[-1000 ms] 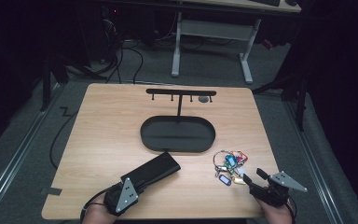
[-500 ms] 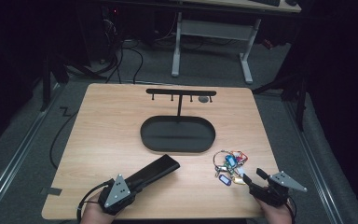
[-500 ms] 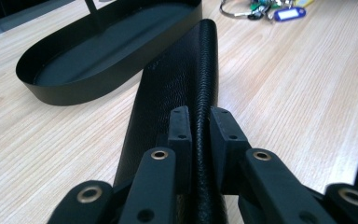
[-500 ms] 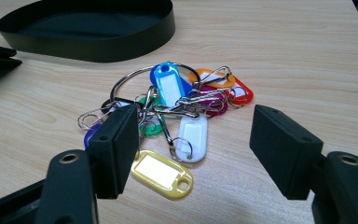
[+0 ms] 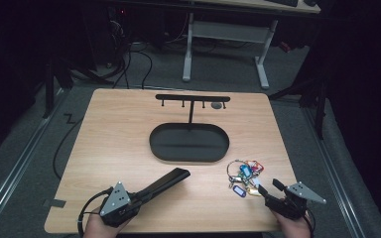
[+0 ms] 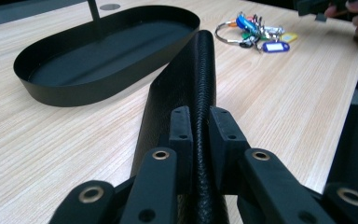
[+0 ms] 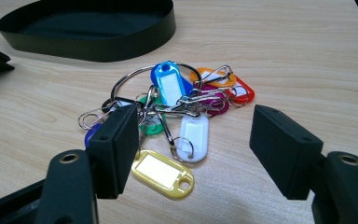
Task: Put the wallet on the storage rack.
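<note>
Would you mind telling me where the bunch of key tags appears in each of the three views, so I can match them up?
High view: the bunch of key tags lies at lower right, just ahead of the right gripper.
Left gripper view: top right, beyond the black case.
Right gripper view: centre, between the open fingers.
Shared landmark: the black oval tray, beside the bunch.

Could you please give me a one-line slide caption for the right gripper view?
Open right gripper poised over a bunch of coloured key tags on the wooden table, near the black oval tray.
</note>
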The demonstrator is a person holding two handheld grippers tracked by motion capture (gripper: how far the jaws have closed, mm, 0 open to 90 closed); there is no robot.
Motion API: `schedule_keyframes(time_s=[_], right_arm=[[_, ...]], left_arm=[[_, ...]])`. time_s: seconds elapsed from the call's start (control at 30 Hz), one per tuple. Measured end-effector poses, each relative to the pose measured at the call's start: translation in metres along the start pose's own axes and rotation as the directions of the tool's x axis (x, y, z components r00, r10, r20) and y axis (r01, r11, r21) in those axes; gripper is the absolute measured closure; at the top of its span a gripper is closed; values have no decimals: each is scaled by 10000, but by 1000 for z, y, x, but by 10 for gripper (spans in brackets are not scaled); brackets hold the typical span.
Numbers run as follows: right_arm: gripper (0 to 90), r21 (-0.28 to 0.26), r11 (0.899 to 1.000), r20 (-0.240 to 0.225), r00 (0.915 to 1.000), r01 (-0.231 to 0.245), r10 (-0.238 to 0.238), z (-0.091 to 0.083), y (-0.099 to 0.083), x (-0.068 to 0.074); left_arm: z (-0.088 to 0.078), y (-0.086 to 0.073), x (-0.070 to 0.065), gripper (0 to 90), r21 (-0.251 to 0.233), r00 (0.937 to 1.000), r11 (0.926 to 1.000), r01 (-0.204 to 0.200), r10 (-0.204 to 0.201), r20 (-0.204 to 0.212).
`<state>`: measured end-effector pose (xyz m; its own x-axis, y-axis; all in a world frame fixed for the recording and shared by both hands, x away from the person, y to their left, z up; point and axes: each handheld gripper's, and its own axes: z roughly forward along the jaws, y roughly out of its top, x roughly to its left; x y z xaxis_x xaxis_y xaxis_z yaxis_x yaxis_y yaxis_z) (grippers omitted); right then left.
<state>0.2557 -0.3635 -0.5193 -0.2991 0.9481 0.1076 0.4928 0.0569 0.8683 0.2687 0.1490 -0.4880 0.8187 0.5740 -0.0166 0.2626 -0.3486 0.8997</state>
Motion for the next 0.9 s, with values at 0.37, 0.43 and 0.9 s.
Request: schedule_keyframes(time_s=[0.37,0.43,0.9], right_arm=[[332,35,10000,-27,10000,1,-1,1,0,0],[332,46,10000,-26,10000,1,-1,1,0,1],[332,43,10000,-19,10000,-15,15,0,0,1]], left_arm=[[-3,4,-6,812,-373,9985,9991,206,-187,513],[-3,5,-7,812,-504,9982,9985,235,-206,567],[-6,0,6,810,-716,9975,9952,673,-655,266]])
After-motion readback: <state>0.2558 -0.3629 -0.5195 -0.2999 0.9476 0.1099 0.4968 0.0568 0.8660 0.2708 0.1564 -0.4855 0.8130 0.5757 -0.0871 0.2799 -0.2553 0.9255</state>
